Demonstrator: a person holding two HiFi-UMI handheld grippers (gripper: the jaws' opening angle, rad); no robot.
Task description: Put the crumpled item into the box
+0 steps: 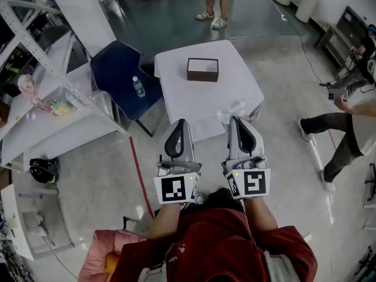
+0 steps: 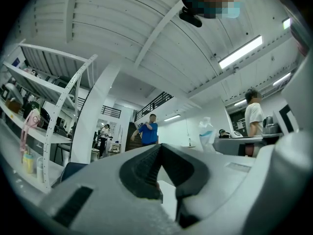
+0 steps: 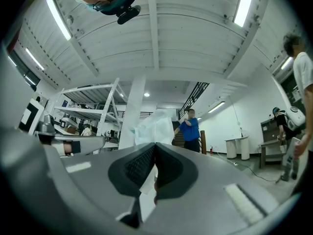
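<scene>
Your right claw (image 1: 238, 122) is pinched shut on the crumpled item (image 1: 231, 111), which sticks up from its tips, well short of the box (image 1: 202, 69) at the near edge of the bench (image 1: 176, 93). Your left claw (image 1: 181, 124) is closed on nothing. This looks like the carrying step. Next, bring the item above the box, then part the claw.

Whitish, translucent crumpled item (image 1: 232, 111) bunched at table's (image 1: 182, 96) 5 o'clock edge; dark-walled box (image 1: 202, 69) flat toward 12 o'clock
</scene>
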